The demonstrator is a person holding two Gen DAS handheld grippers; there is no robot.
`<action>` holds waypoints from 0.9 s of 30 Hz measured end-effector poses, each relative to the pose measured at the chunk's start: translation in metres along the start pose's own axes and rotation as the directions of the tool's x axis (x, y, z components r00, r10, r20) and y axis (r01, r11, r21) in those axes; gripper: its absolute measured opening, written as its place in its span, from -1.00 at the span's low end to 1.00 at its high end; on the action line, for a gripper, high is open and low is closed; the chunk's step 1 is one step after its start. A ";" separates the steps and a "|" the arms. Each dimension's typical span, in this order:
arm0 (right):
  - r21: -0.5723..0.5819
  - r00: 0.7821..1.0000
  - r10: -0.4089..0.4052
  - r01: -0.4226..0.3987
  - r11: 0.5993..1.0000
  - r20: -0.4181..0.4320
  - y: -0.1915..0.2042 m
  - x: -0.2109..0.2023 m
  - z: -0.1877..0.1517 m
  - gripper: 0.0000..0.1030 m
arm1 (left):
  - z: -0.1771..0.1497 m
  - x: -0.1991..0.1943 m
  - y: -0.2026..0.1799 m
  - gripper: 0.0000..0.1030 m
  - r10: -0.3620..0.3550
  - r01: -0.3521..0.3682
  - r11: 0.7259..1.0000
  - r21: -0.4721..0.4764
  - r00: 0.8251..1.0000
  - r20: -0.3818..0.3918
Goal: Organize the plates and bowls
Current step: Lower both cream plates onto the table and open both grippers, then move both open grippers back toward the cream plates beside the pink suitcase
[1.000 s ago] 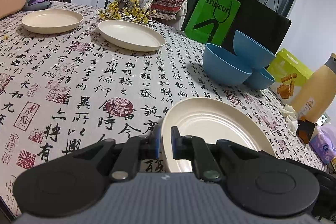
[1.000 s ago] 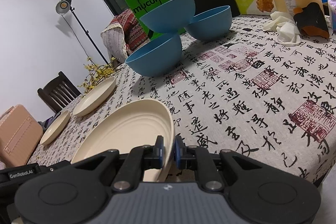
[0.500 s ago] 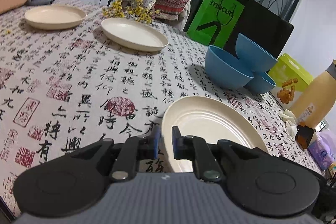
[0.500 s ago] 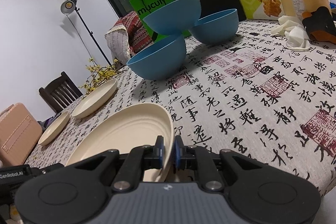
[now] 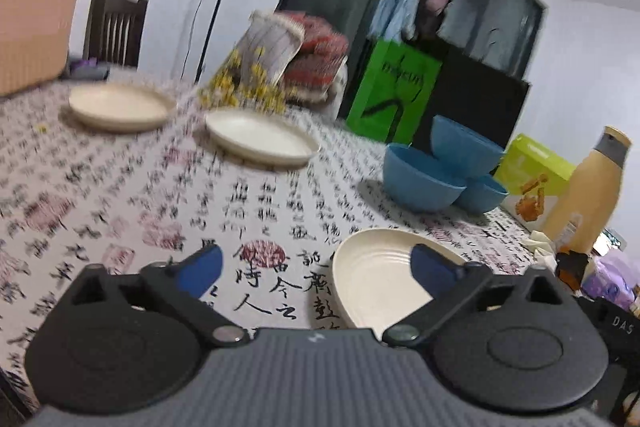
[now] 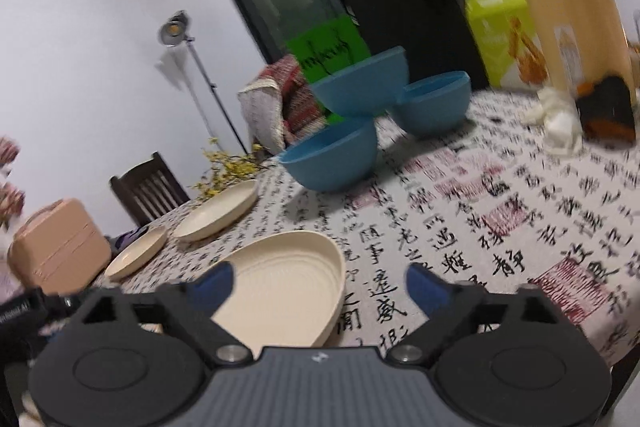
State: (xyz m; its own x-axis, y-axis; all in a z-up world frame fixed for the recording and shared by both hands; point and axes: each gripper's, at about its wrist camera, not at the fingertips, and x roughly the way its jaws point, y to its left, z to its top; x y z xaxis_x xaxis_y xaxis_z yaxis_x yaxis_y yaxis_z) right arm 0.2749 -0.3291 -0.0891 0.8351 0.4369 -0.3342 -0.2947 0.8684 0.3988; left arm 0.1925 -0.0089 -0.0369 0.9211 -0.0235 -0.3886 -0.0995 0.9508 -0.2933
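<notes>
The near plate [image 5: 372, 283] is partly hidden behind the gripper body; the far plates [image 5: 120, 103] look blurry

three cream plates [image 5: 376, 279] and three blue bowls [image 5: 420, 179] (one perched atop the others).

Green bag [image 5: 394, 93], yellow box [image 5: 534, 175], tan bottle [image 5: 586, 193], pink suitcase [image 6: 60, 245], dark chair [image 5: 116, 27].
</notes>
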 end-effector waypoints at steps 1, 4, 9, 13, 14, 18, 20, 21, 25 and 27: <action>-0.031 1.000 -0.003 0.003 1.000 0.004 0.005 -0.006 -0.002 1.00 | -0.003 -0.006 -0.001 1.00 -0.006 0.005 1.000 0.023 1.000 0.016; -0.108 0.999 -0.023 0.026 0.994 0.025 0.019 -0.025 -0.011 1.00 | -0.016 -0.029 -0.003 1.00 0.007 -0.014 0.996 0.090 0.997 0.082; -0.120 1.000 0.006 -0.003 0.993 0.024 0.027 -0.050 -0.028 1.00 | -0.044 -0.062 0.003 1.00 -0.044 0.027 0.987 0.156 0.993 0.109; -0.145 1.000 0.015 -0.012 0.989 0.022 0.033 -0.063 -0.042 1.00 | -0.063 -0.087 0.007 1.00 -0.052 0.018 0.978 0.208 0.986 0.155; -0.154 1.000 0.014 -0.011 0.988 0.024 0.034 -0.065 -0.044 1.00 | -0.065 -0.090 0.007 1.00 -0.060 0.026 0.977 0.212 0.986 0.156; -0.144 0.999 0.023 -0.019 0.989 0.025 0.036 -0.067 -0.047 1.00 | -0.067 -0.097 0.015 1.00 -0.093 0.066 0.979 0.195 0.987 0.131; -0.143 0.999 0.025 -0.022 0.989 0.023 0.039 -0.067 -0.048 1.00 | -0.067 -0.097 0.019 1.00 -0.104 0.080 0.978 0.193 0.987 0.120; -0.152 0.999 0.022 -0.018 0.988 0.023 0.041 -0.067 -0.048 1.00 | -0.066 -0.097 0.022 1.00 -0.110 0.087 0.978 0.189 0.988 0.113; -0.172 0.999 0.006 0.000 0.985 0.034 0.049 -0.067 -0.047 1.00 | -0.061 -0.095 0.032 1.00 -0.103 0.087 0.985 0.146 0.989 0.110; -0.169 0.999 0.010 -0.004 0.986 0.036 0.050 -0.064 -0.044 1.00 | -0.058 -0.093 0.035 1.00 -0.099 0.083 0.987 0.139 0.988 0.116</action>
State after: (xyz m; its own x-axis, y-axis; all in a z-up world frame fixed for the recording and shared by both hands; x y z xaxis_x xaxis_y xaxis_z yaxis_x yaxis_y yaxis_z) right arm 0.1862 -0.3034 -0.0857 0.8485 0.4366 -0.2989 -0.3719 0.8940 0.2500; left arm 0.0820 0.0085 -0.0615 0.9639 -0.0815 -0.2534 0.0303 0.9793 -0.1999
